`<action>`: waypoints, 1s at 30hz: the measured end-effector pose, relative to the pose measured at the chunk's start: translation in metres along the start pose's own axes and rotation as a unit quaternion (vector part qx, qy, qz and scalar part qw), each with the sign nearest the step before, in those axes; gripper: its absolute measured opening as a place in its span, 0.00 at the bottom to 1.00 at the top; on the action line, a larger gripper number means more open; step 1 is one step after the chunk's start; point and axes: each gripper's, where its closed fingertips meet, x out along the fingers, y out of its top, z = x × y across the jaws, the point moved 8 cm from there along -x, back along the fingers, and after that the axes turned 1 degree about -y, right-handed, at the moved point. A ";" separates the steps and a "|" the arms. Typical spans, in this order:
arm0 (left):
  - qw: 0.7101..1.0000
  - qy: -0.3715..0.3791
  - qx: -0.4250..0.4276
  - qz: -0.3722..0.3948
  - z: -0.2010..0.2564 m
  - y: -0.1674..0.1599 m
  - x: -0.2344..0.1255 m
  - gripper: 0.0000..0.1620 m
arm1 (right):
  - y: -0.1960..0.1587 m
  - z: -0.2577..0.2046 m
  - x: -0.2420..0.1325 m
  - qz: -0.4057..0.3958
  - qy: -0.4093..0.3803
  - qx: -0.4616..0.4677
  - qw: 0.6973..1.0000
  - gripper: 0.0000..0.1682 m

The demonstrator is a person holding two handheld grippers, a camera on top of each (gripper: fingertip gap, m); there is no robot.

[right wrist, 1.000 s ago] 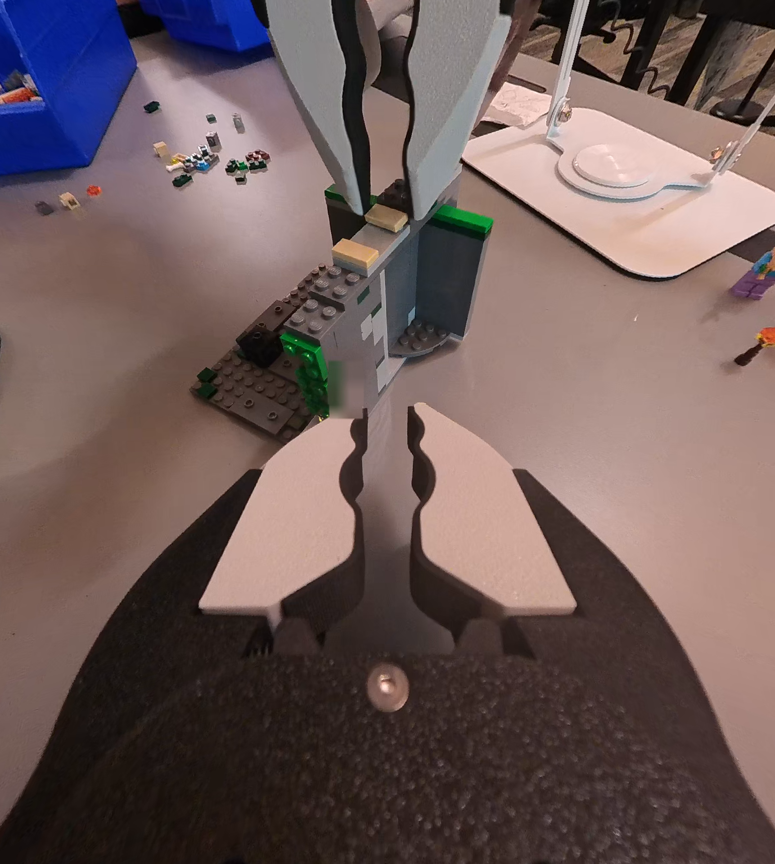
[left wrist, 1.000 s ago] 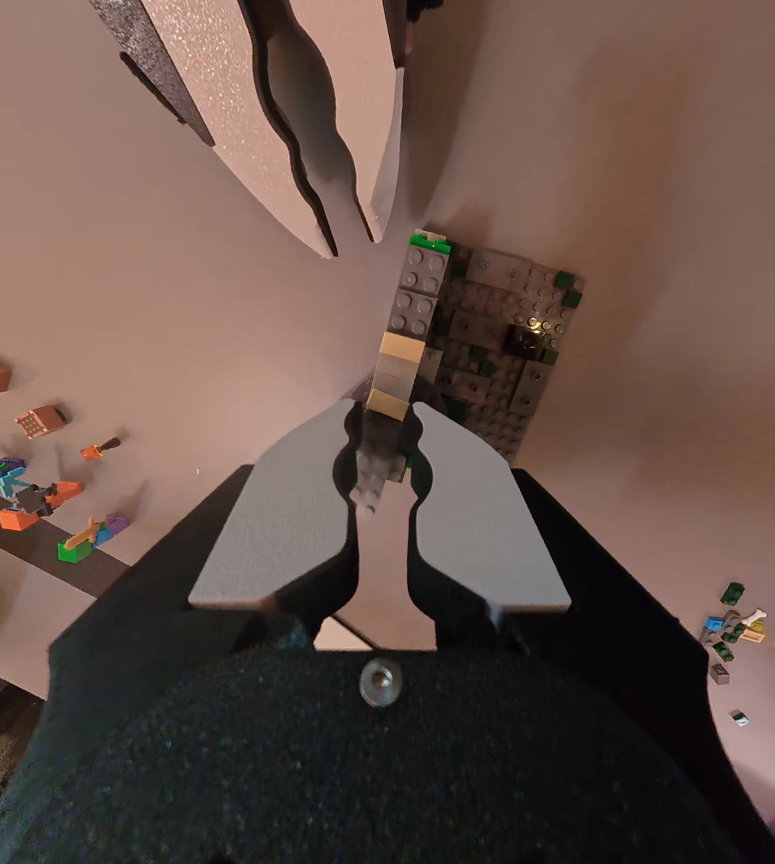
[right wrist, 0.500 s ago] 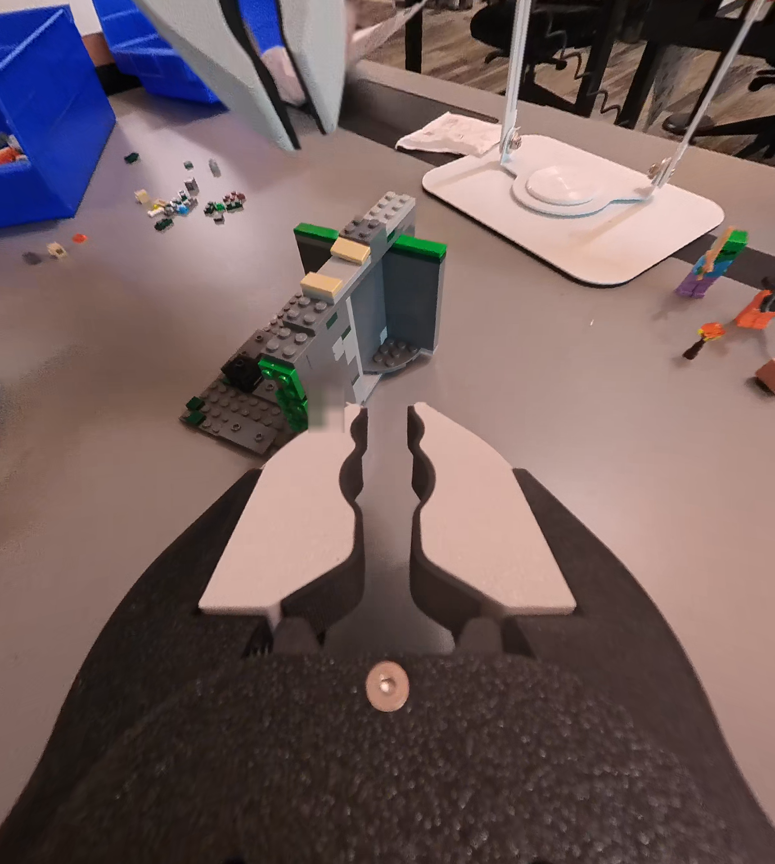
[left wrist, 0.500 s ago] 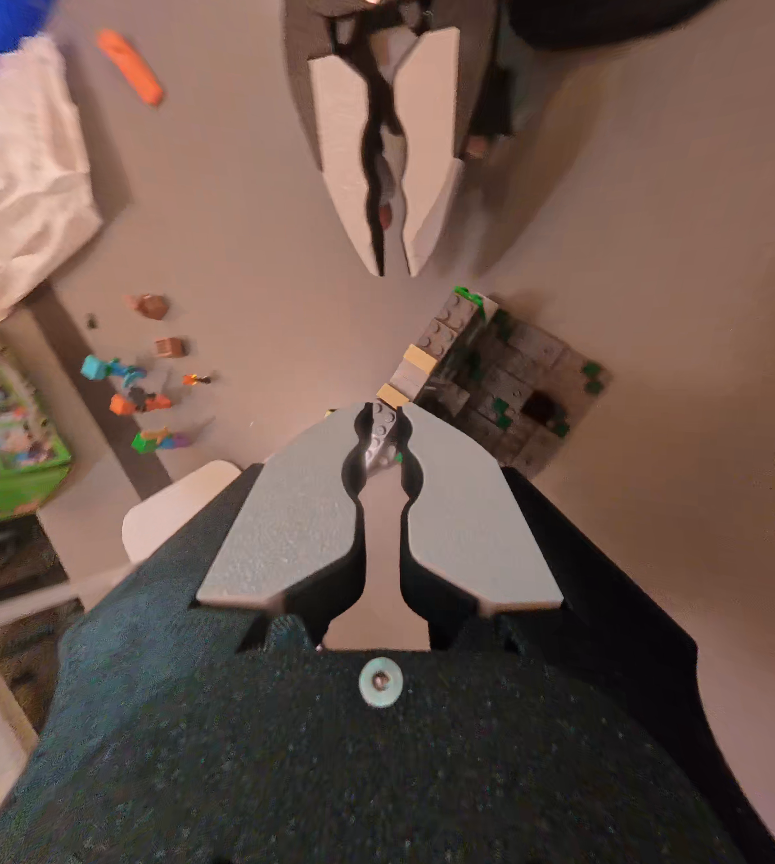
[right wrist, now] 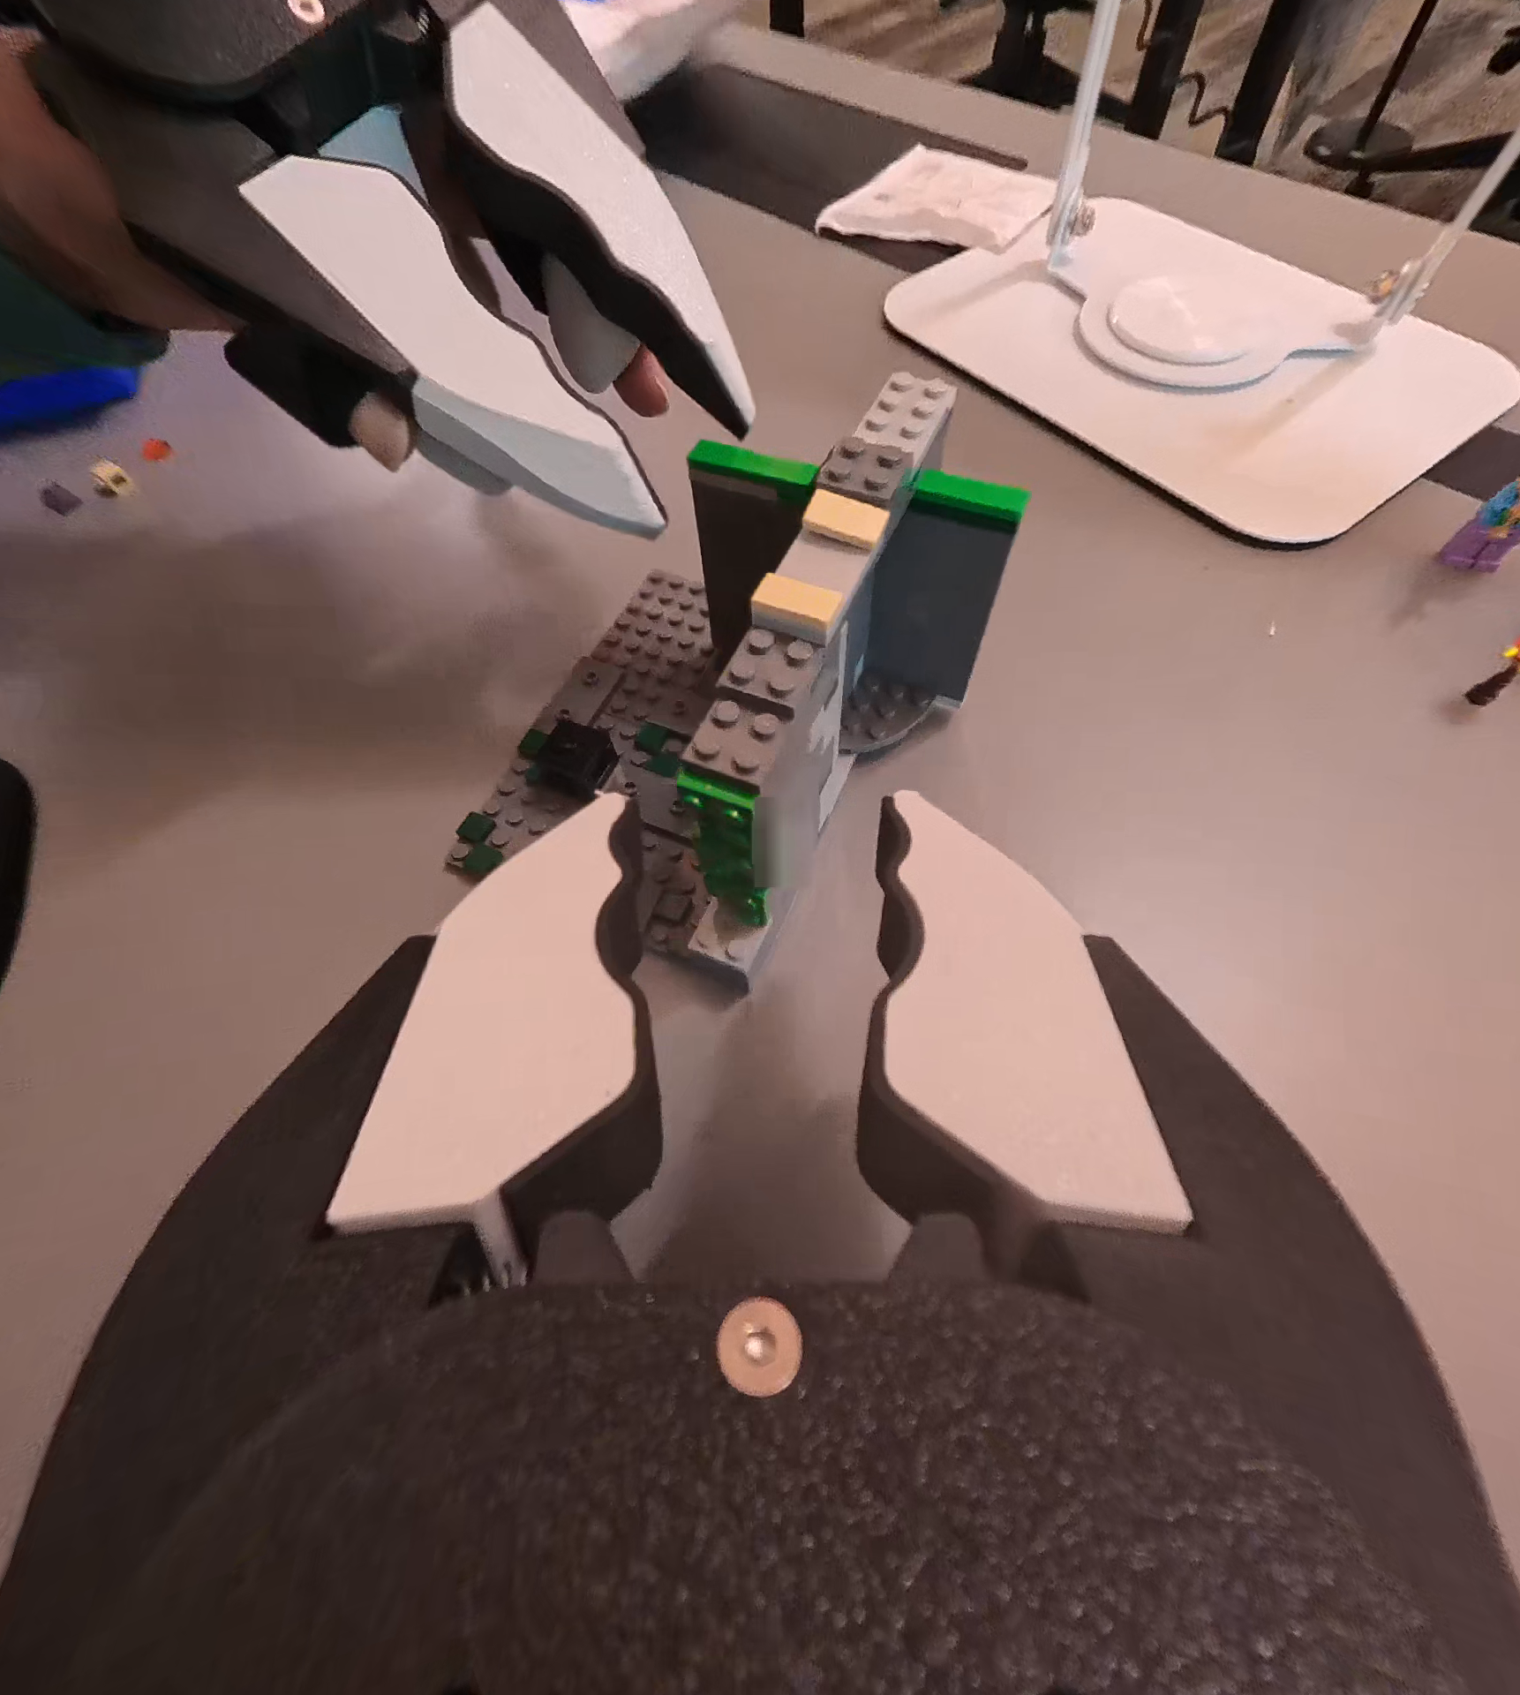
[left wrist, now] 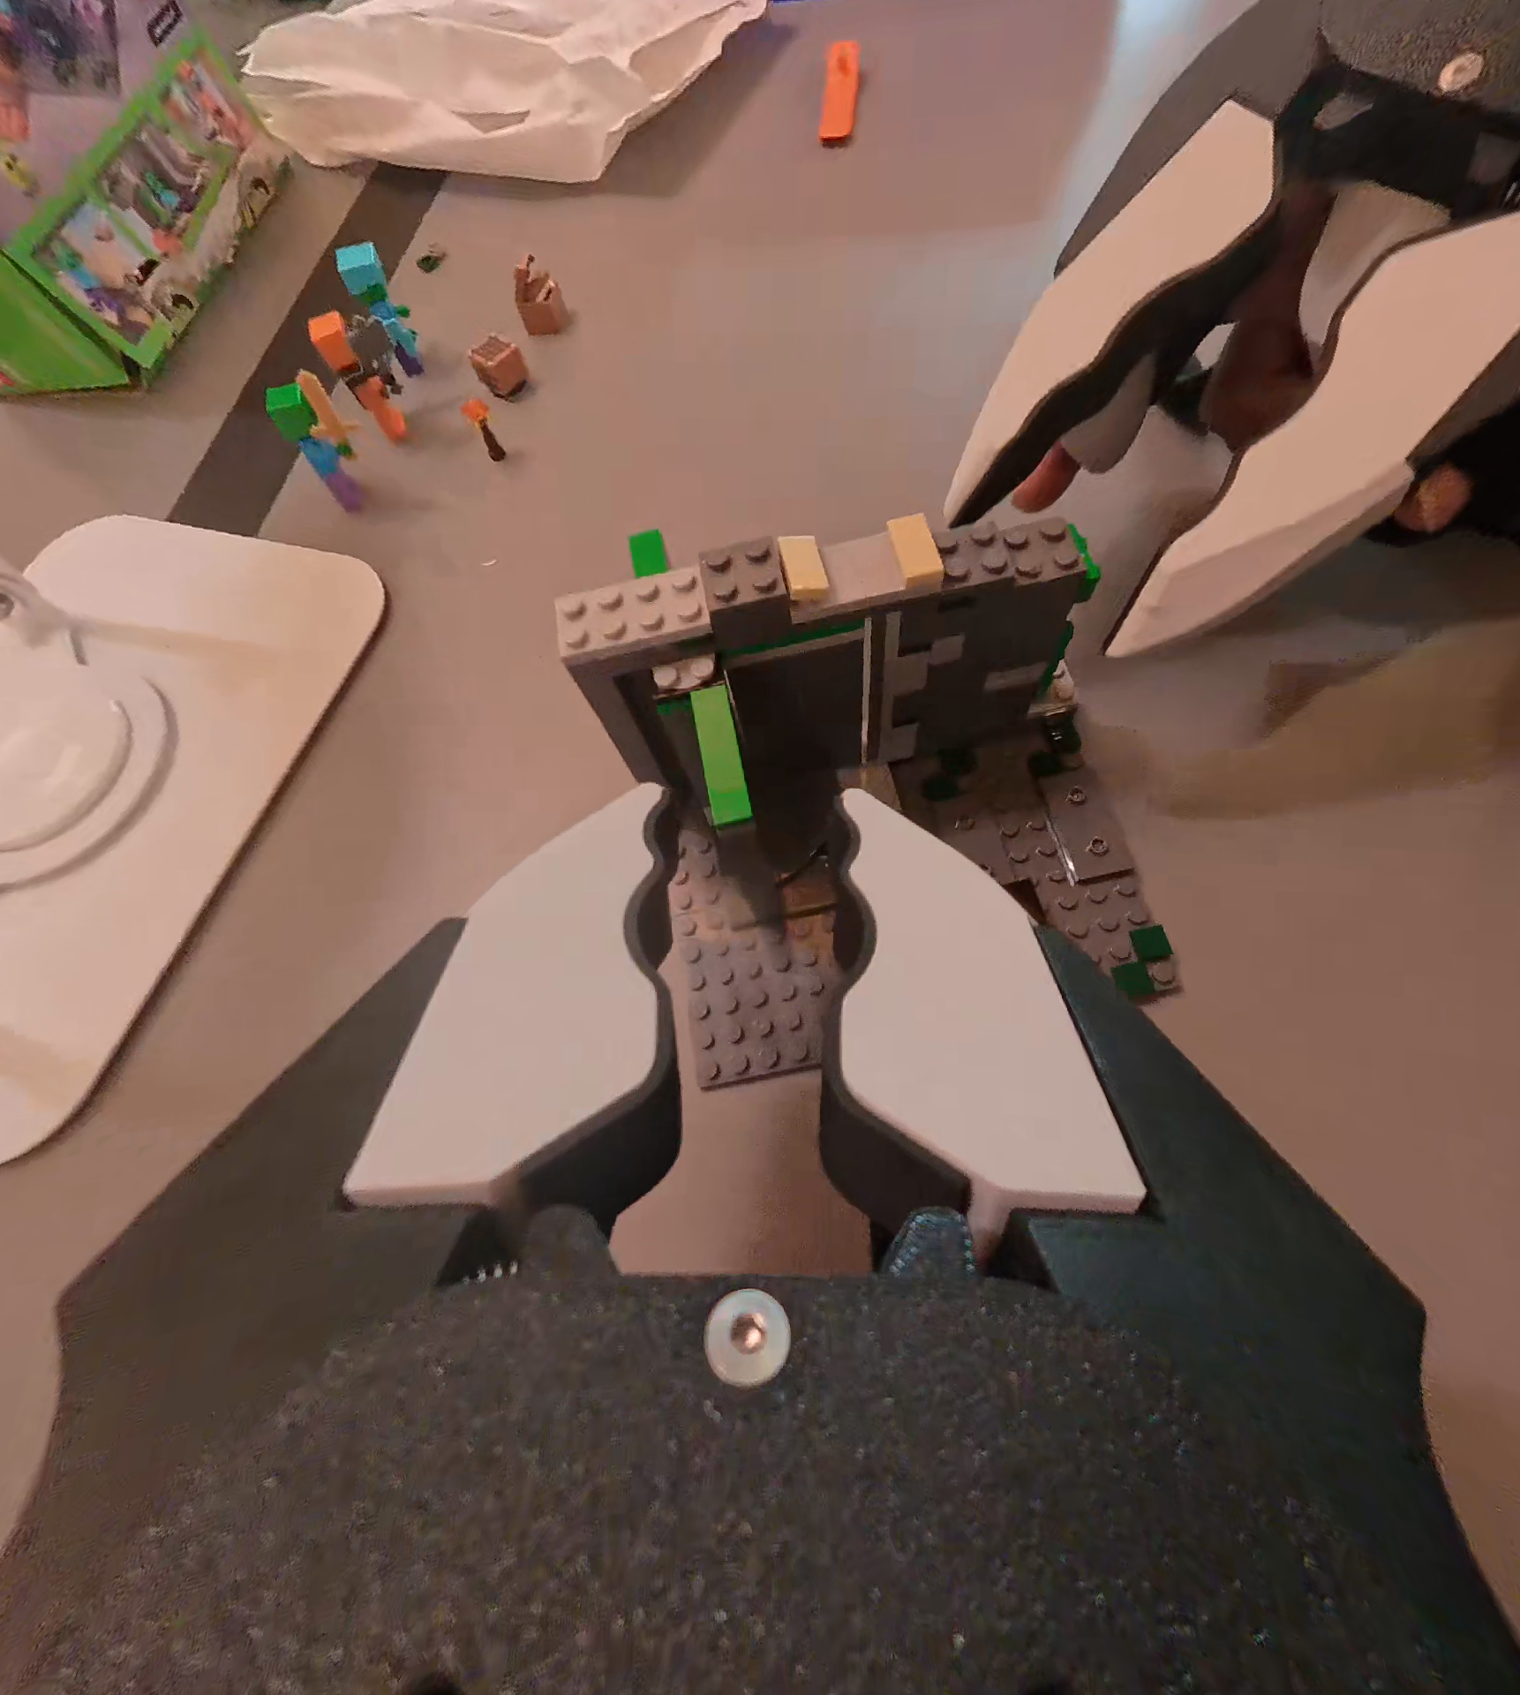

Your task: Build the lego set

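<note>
**Both tongs spread and empty around the grey brick build**

The half-built grey Lego wall on its dark studded baseplate stands upright on the plain grey worktop. Two tan tiles and bright green pieces sit along the wall's top edge.

The left tongs hang just in front of the wall, above the baseplate, with a clear gap between their pale foam fingers and nothing gripped. The right tongs face the wall's narrow end, parted wider, also holding nothing; the wall's lower corner sits between their tips without visible contact.

Left of the wall, in the left wrist view, lies a white rounded stand base. Beyond the wall stand small blocky coloured figures, with a green printed box farther off.
</note>
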 end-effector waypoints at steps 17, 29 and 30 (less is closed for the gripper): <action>1.000 -0.010 0.000 0.005 0.047 -0.003 0.008 0.16 | 0.013 0.056 0.004 -0.035 0.196 -0.217 0.956 0.12; 0.999 -0.027 -0.009 0.041 0.070 0.008 0.003 0.15 | 0.025 0.071 -0.003 -0.043 0.233 -0.255 0.937 0.13; 0.999 -0.025 -0.010 0.045 0.069 0.009 0.000 0.15 | 0.026 0.071 -0.006 -0.040 0.231 -0.253 0.939 0.14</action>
